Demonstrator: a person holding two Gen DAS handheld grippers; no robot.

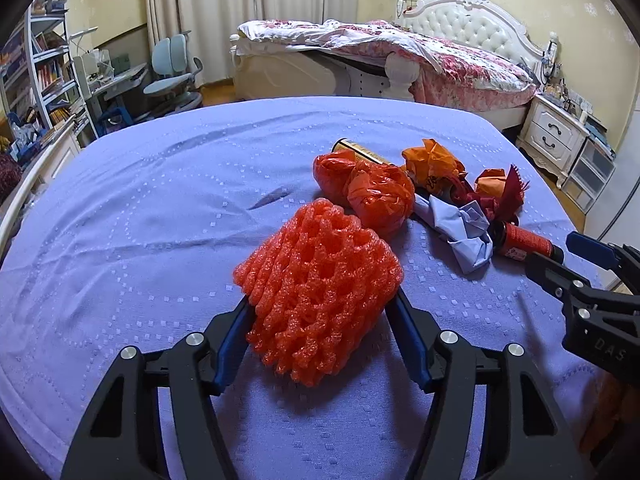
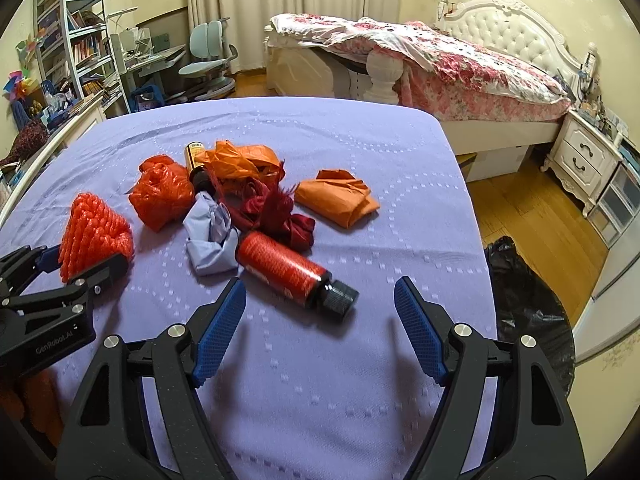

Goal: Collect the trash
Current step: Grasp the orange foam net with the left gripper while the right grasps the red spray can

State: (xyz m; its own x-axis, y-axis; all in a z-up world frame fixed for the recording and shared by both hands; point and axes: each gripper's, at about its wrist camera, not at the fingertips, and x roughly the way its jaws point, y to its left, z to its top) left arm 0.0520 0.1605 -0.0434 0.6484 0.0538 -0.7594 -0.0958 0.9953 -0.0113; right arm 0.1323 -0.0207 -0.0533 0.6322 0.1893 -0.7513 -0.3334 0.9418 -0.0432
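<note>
Trash lies on a purple bedspread. My left gripper has its jaws around an orange foam fruit net, touching both sides; the net also shows in the right wrist view. My right gripper is open and empty, just in front of a red bottle with a black cap. Beyond it lie a crumpled red plastic bag, a crumpled blue paper, dark red cloth, orange paper and a brown bottle.
A black trash bag stands open on the wooden floor to the right of the bed. Another bed with a floral quilt stands behind. A nightstand is at the right, a desk, chair and bookshelf at the left.
</note>
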